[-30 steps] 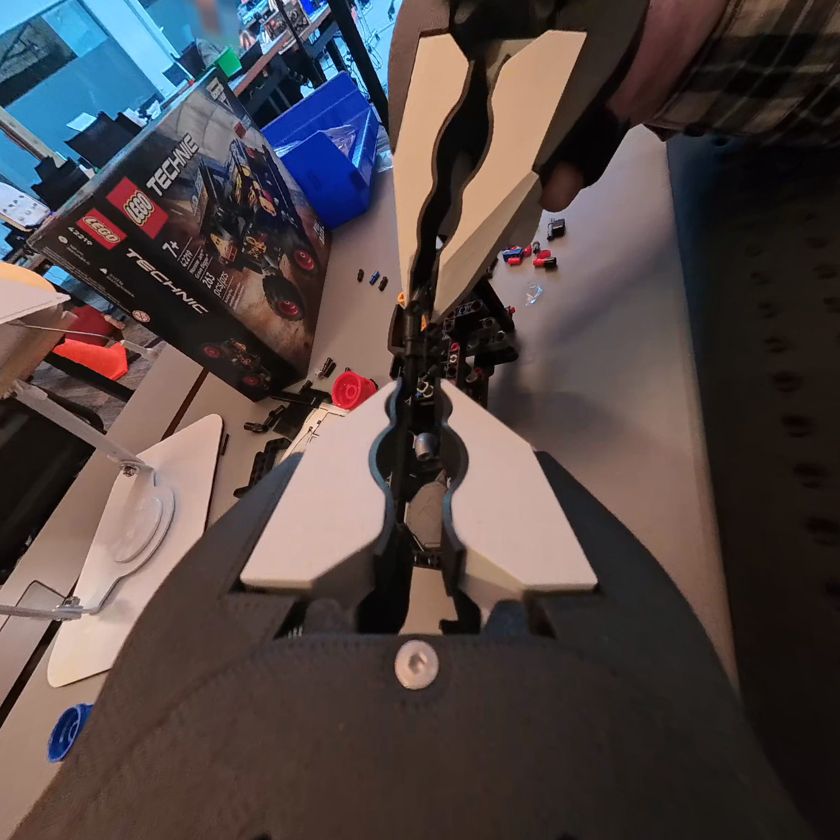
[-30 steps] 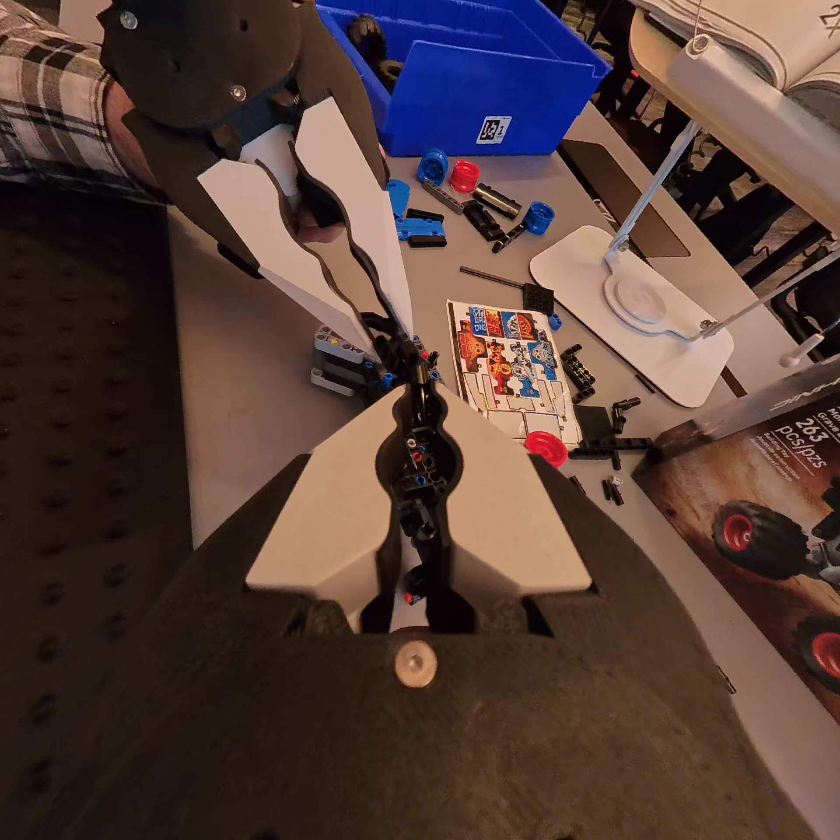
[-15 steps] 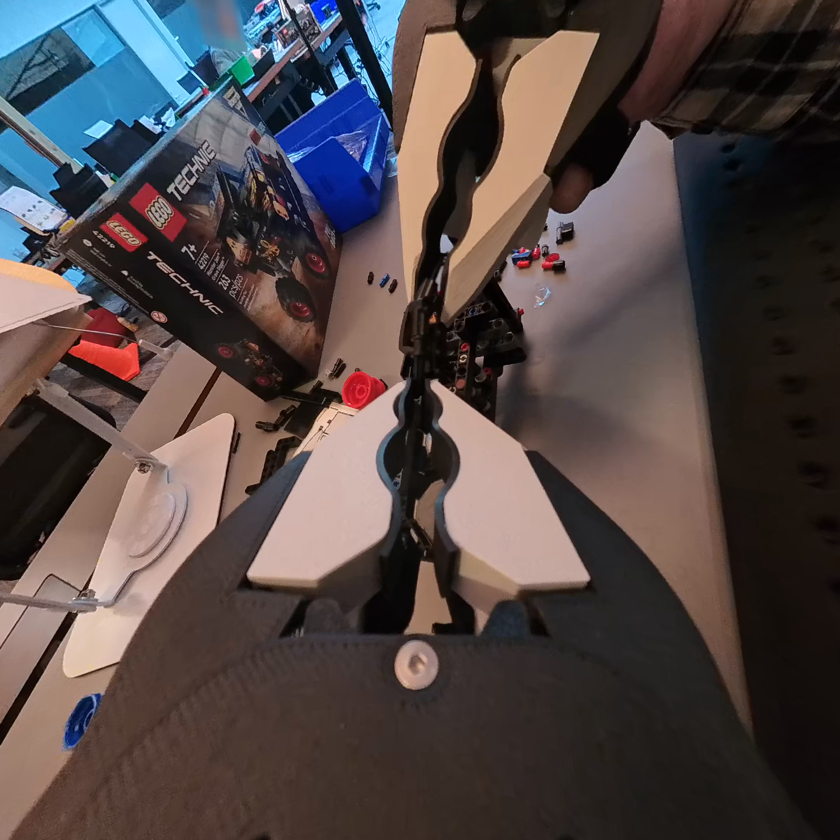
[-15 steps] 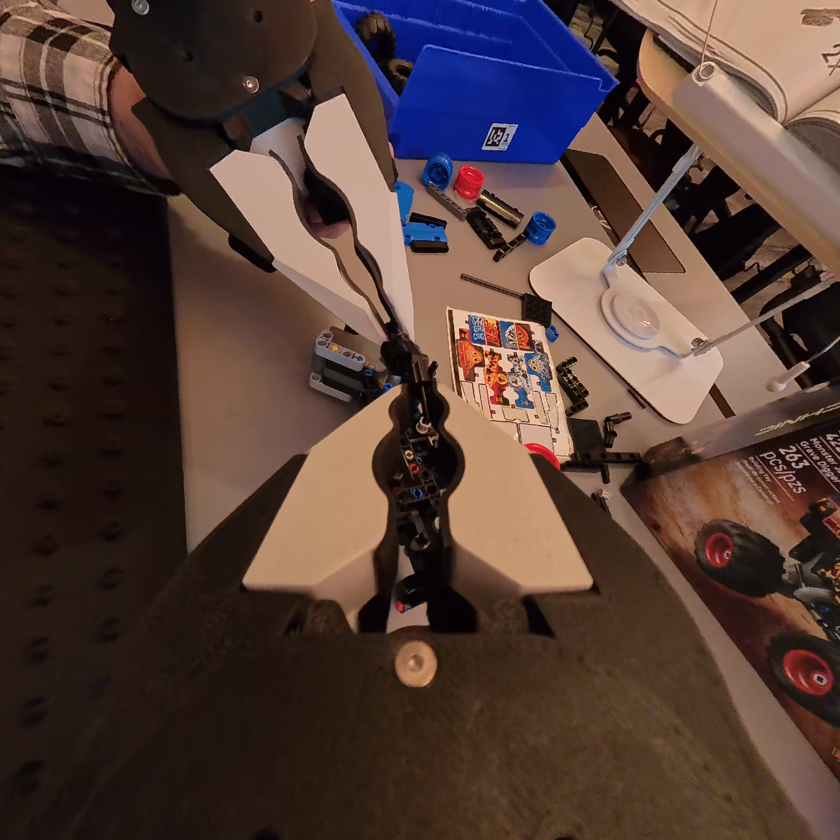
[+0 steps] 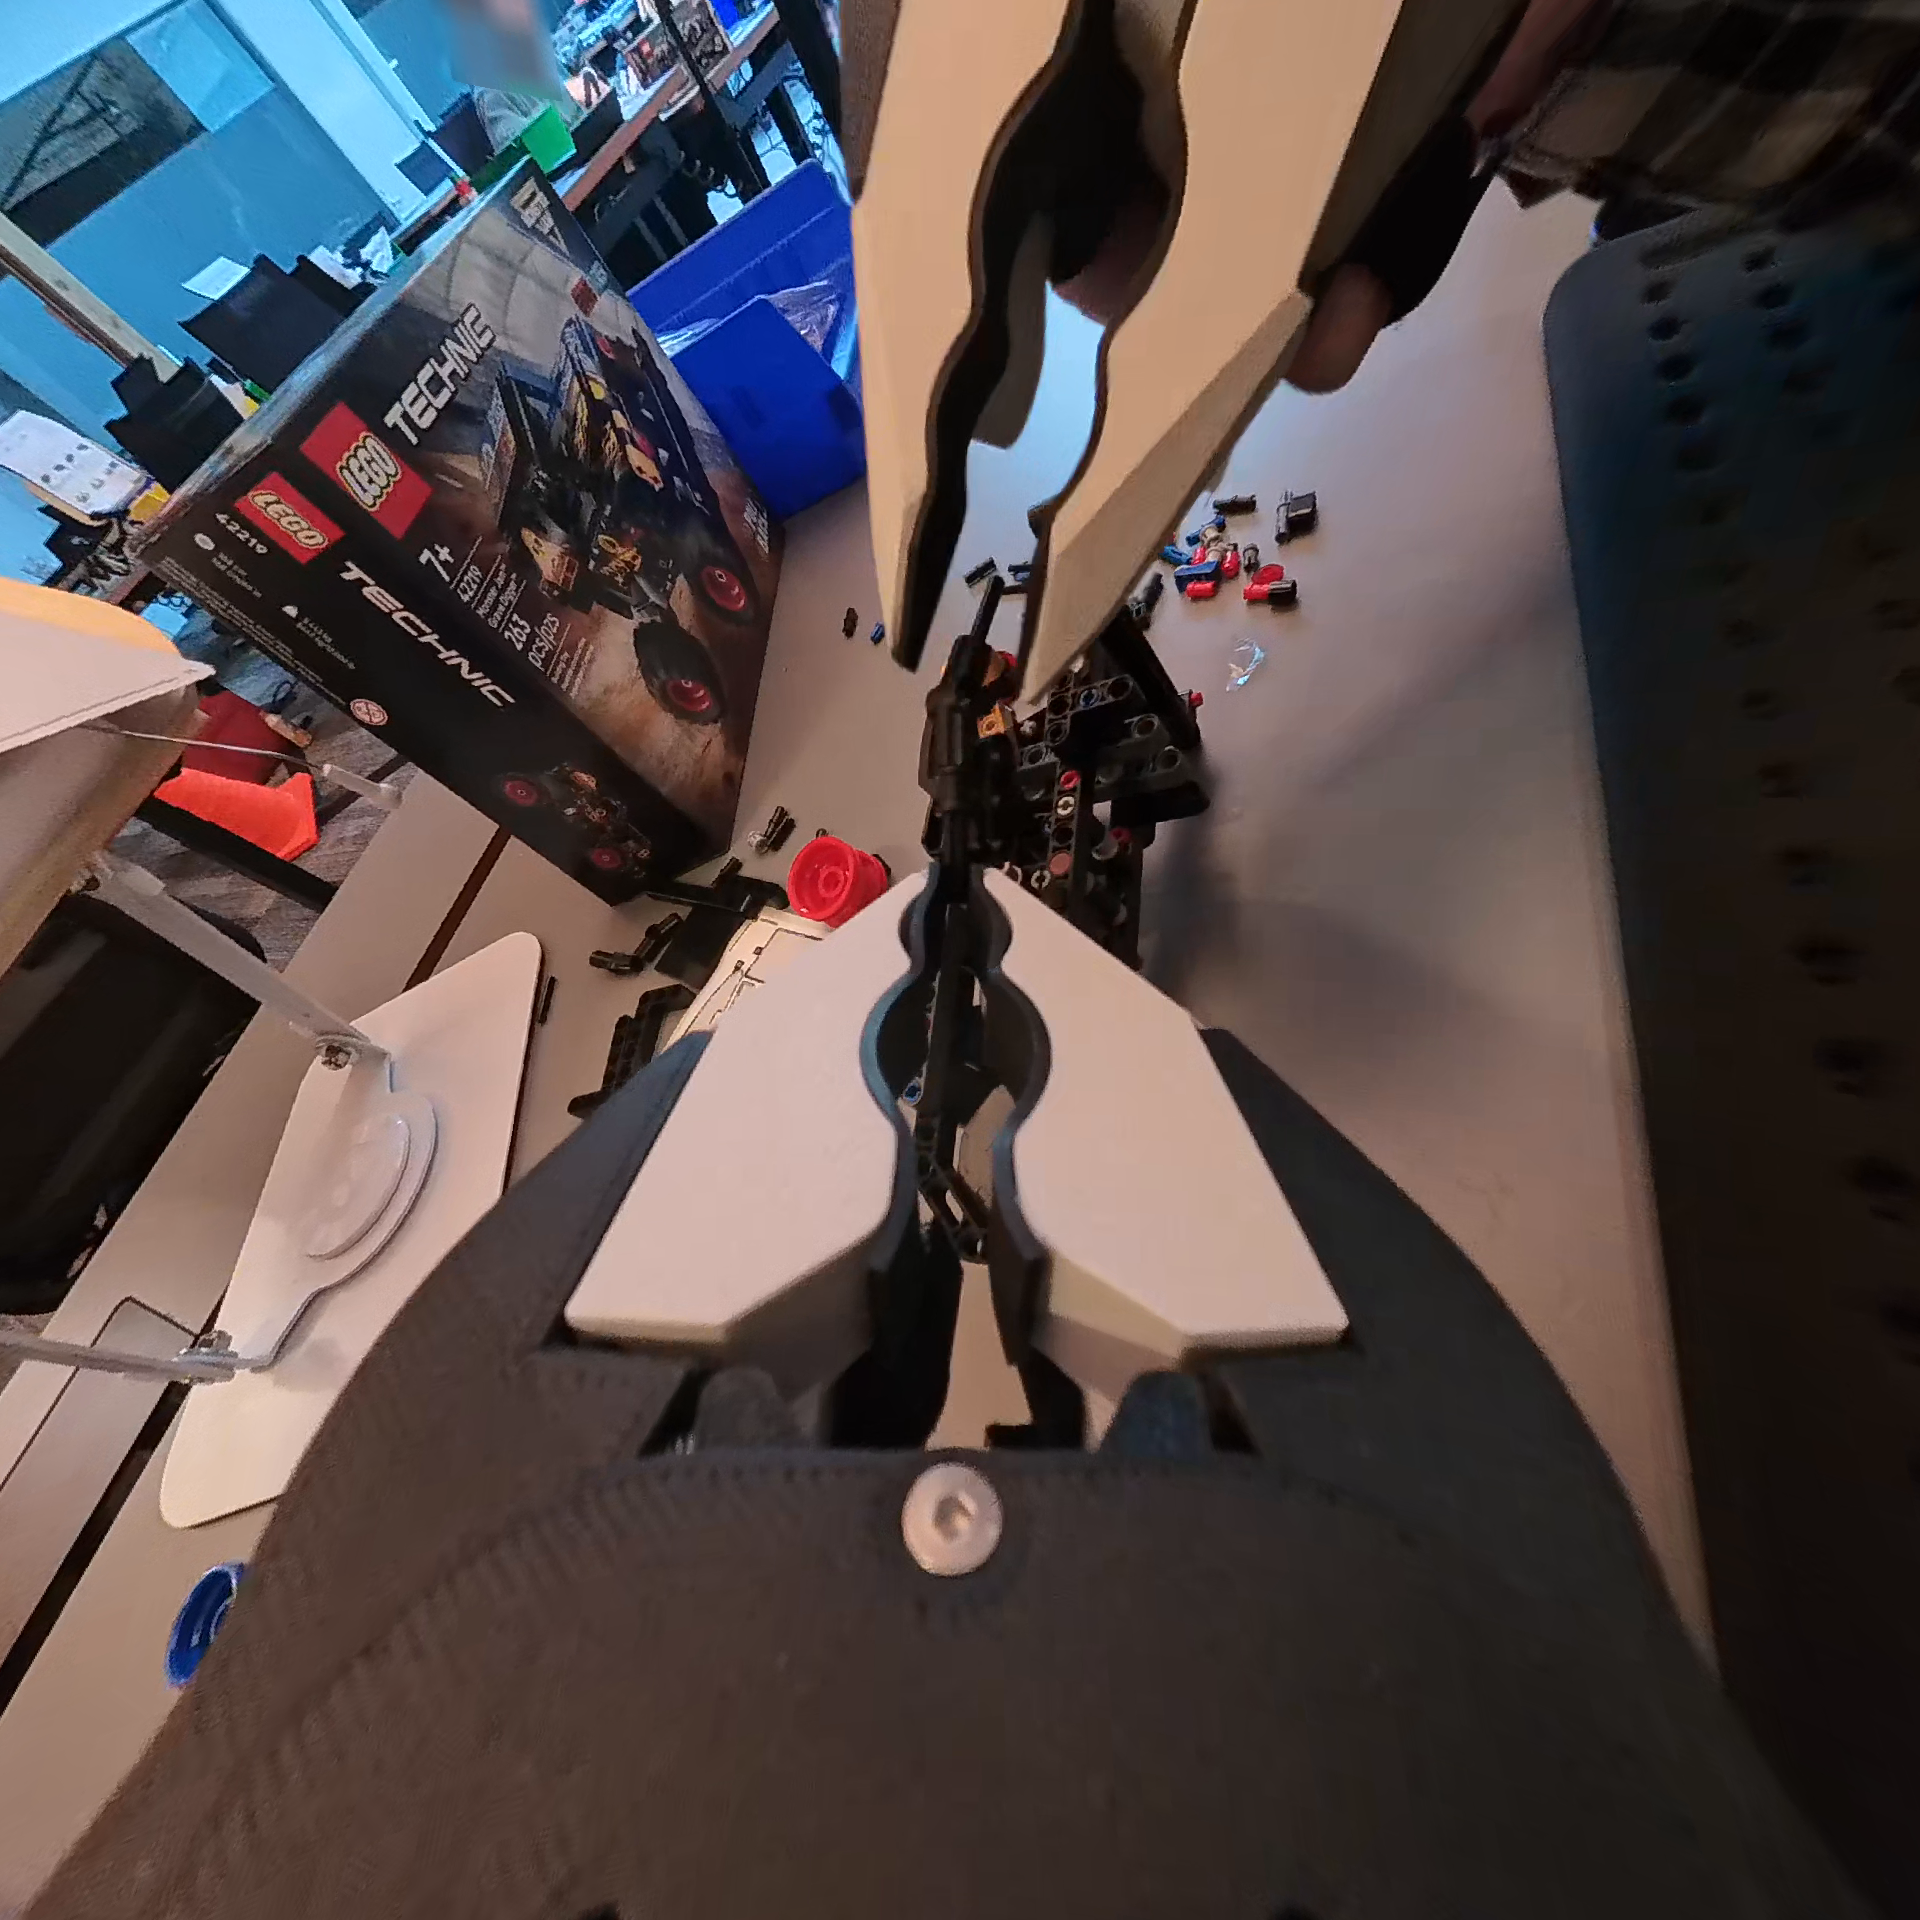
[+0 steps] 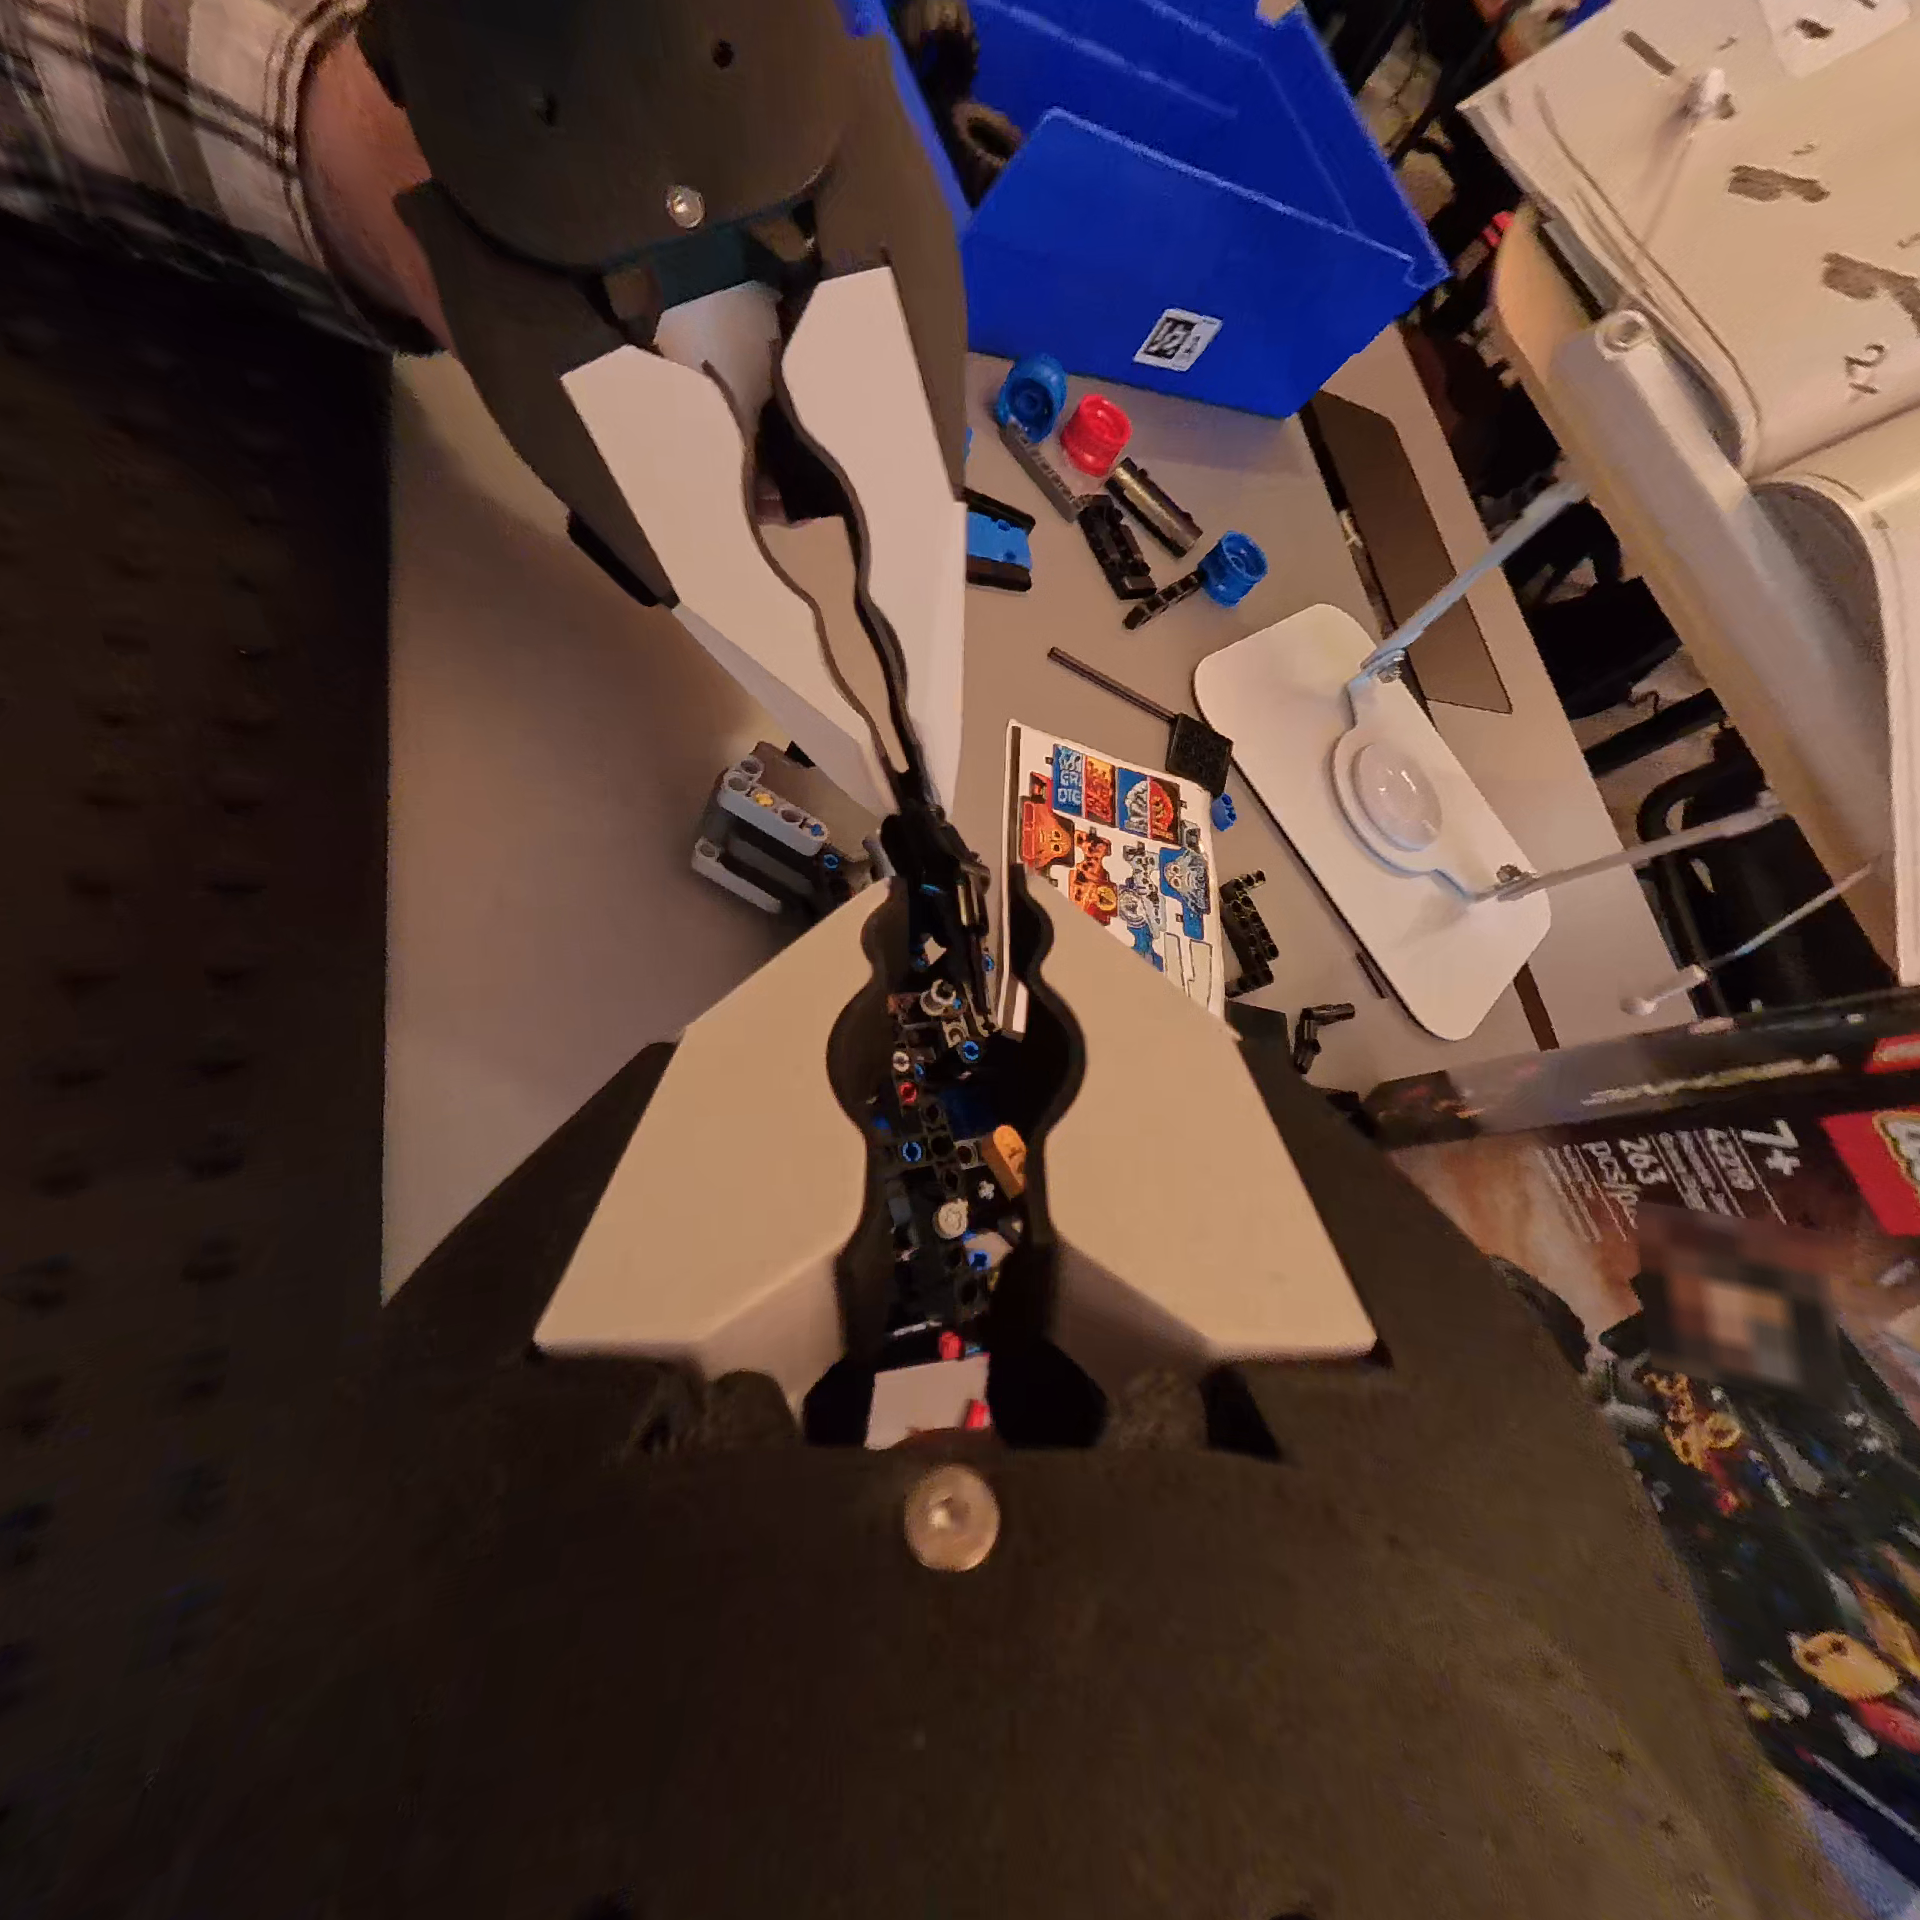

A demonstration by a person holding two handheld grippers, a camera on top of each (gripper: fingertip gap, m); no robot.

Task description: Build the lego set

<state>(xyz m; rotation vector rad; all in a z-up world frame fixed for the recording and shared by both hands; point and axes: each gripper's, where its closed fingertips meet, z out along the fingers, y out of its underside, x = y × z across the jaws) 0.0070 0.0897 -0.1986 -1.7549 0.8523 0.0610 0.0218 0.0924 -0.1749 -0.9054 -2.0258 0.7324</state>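
Note:
My left gripper (image 5: 954,885) is shut on a thin black lego piece (image 5: 958,748) that sticks out past its tips. My right gripper (image 5: 968,665) reaches in from the top of the left wrist view with its jaws apart around the far end of that piece. In the right wrist view my right gripper (image 6: 954,891) is open, and the left gripper (image 6: 914,781) comes down from above, shut on the black piece (image 6: 948,868). The black lego chassis (image 5: 1101,748) lies on the table under both grippers and shows through my right fingers' gap (image 6: 935,1143).
The lego box (image 5: 499,582) stands to the left, a blue bin (image 6: 1164,239) behind. A sticker sheet (image 6: 1122,842), a grey-white subassembly (image 6: 758,831), a red hub (image 5: 831,883), loose parts (image 5: 1236,561) and a white stand base (image 6: 1371,810) lie around. A dark mat (image 5: 1766,935) borders the table. The grippers are tip to tip, or close to it.
My right gripper was shut on the black piece's far end and has opened. My left gripper keeps its hold. The grippers have drawn closer together.

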